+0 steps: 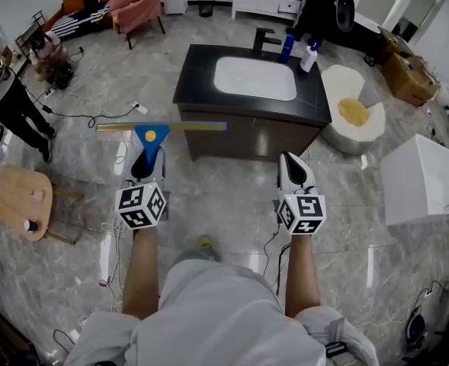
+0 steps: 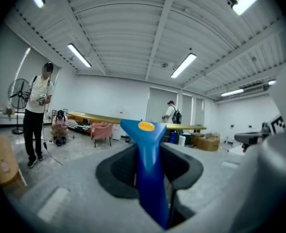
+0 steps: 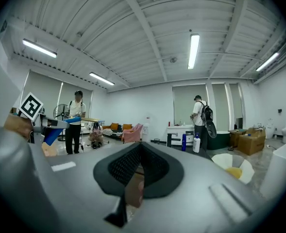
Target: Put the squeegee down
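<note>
1. The left gripper (image 1: 147, 166) is seen at 9 o'clock of the head view's centre. Its fingers are clamped on the blue handle of the squeegee (image 1: 152, 132).
2. The squeegee is held in the air above the floor (image 1: 224, 197), not set down. The handle points ahead, and the yellow blade lies crosswise and about level at 12 o'clock of the left fingers.
3. In the left gripper view the handle is seen wedged between the two pads, with a yellow dot at its neck.
4. In the head view the blade's right end overlaps the near-left corner of the bench (image 1: 197, 71). Contact there cannot be told.
5. The right gripper (image 1: 290, 162) is held at 3 o'clock of the left one, about level with it. Its fingers are together, with nothing between them.
6. The bench is black with a white basin (image 1: 254, 78) and sits at 12 o'clock. A blue bottle (image 1: 287, 48) and a white bottle (image 1: 309, 56) stand at its far-right corner.
7. A wooden stool (image 1: 14, 197) is seen at 9 o'clock, a white round fixture (image 1: 337, 78) at 2 o'clock and a person (image 1: 3, 90) at 10 o'clock.
</note>
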The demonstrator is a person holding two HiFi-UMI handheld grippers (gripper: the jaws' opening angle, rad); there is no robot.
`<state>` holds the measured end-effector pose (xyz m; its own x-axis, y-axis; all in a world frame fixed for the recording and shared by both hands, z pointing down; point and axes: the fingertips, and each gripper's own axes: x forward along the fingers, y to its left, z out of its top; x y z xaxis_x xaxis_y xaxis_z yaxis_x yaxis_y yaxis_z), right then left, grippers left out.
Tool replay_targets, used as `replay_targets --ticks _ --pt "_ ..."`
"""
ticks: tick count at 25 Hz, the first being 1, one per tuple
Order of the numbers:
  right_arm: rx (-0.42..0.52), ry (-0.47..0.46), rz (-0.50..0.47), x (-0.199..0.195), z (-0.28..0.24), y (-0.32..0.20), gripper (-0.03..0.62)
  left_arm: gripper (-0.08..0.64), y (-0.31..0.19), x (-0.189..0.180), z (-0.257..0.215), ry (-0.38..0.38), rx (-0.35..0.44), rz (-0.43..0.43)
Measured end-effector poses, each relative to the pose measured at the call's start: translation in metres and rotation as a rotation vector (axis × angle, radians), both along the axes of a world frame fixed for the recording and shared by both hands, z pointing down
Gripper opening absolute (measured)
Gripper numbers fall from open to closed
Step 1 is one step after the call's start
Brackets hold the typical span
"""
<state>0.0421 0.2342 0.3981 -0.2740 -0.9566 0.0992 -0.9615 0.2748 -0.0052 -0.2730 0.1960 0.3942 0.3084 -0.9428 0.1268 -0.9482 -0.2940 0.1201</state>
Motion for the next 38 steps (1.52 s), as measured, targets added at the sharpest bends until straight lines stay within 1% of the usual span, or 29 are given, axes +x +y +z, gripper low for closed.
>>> replay_targets --ticks 5,10,19,23,26,30,34,38 --pt "-0.012 0.003 0.014 -0.019 0.000 -0.041 0.003 0.127 -0.048 -0.017 -0.001 0.006 0.000 0.024" --pt "-0.020 -0.002 0.030 -0.029 0.001 -0.075 0.003 0.127 -0.088 -0.029 -0.001 0.016 -0.001 0.035" --pt "-0.014 -0.007 0.028 -0.027 0.005 -0.143 0.003 0.127 -0.156 -0.023 0.007 0.019 0.004 0.046" --pt "-0.007 0.001 0.021 -0.016 0.010 -0.185 0.003 0.127 -0.198 -0.012 0.015 0.021 0.003 0.042" --pt "-0.007 0.006 0.010 -0.002 0.012 -0.229 0.003 0.127 -0.236 0.000 0.017 0.021 0.005 0.029" --pt "-0.007 0.005 -0.006 0.016 0.012 -0.288 0.003 0.127 -0.290 0.018 0.017 0.000 0.009 0.023" --pt "-0.016 -0.003 -0.029 0.033 0.022 -0.351 0.003 0.127 -0.350 0.040 0.029 -0.007 -0.011 0.013" --pt "-0.044 -0.009 -0.044 0.056 0.037 -0.411 0.003 0.127 -0.407 0.066 0.046 -0.016 -0.053 0.004"
